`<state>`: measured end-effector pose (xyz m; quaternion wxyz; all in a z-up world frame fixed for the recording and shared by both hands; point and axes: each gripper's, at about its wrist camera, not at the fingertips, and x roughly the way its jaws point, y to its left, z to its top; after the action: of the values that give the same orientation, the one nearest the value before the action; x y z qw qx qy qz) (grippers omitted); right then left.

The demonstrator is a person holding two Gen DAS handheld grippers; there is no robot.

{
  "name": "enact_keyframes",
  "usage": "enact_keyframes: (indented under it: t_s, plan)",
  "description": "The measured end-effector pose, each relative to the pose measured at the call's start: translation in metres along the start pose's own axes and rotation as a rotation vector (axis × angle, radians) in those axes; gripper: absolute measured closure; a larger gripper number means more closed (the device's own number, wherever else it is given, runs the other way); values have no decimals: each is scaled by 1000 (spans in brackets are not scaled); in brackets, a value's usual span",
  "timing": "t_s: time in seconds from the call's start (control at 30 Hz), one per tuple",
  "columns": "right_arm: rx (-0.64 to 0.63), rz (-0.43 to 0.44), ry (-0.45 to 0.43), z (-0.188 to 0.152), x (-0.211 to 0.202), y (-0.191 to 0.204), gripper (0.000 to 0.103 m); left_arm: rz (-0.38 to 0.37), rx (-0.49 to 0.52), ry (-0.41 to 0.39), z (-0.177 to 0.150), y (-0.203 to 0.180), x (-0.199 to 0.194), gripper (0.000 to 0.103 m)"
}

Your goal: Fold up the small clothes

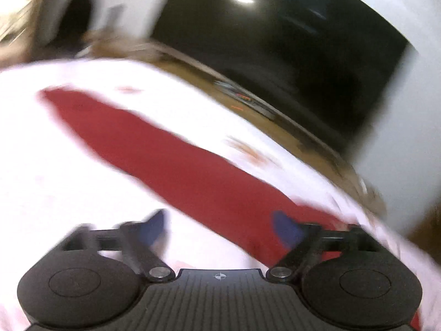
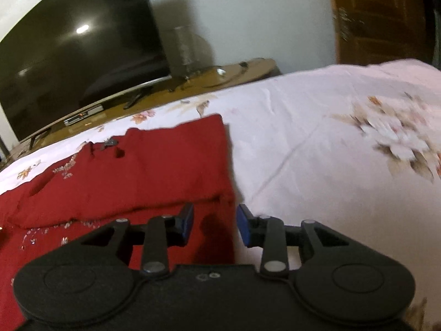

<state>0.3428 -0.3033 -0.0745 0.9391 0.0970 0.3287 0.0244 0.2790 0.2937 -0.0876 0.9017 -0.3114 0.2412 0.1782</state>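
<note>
Lying flat on white floral bedsheet: dark red embroidered fabric garment, one layer doubled over, fold edge across near side, likely mid-fold.

Right gripper hovers above garment's right edge, blue pads apart, nothing between.

Left gripper wide open, empty, above blurred red strip; likely both let go.

Bare sheet rightward gives room; wooden TV stand bounds far side.

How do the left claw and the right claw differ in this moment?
The left claw stands wider open than the right claw. The left view is heavily blurred; the right view is sharper. The right claw hangs over the edge of the red garment; the left over its long side. Both are empty, with blue pads.
</note>
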Motion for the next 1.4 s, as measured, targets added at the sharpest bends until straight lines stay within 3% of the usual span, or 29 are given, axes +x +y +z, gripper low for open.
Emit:
enact_keyframes:
  t_s: [0.17,0.23,0.37,0.53,0.77,0.8,0.83,0.87,0.9,1.0,1.1,1.27,1.4]
  plan:
    - [44,-19,2,-9,-12,25,68,66,-251,-5,42,99,15,35]
    - [51,-16,-5,-9,-14,41,68,19,-327,0,51,125,24,35]
    - [33,-5,-17,-7,-17,73,68,3,-396,-6,66,150,41,35]
    - [31,-2,-29,-6,-23,104,68,-15,-394,-1,84,161,68,35]
    - [38,-22,-30,-13,-30,121,68,-19,-317,0,92,156,48,35]
    - [40,-27,-27,-14,-30,122,68,-22,-316,-1,95,158,50,38]
    - [41,-31,-26,-14,-30,123,68,-7,-308,1,97,158,51,56]
    - [44,-35,-26,-14,-32,123,68,23,-297,9,98,160,53,82]
    - [51,-35,-28,-14,-33,123,68,41,-303,18,96,166,51,91]
    - [71,-38,-34,-12,-35,122,68,-7,-340,27,96,182,50,96]
    - [76,-42,-41,-11,-39,118,68,6,-264,25,102,165,45,98]
    - [93,-48,-46,-11,-43,107,68,-163,-167,-28,109,96,24,98]
    - [103,-45,-42,-12,-45,97,67,-311,-88,-28,94,25,7,98]
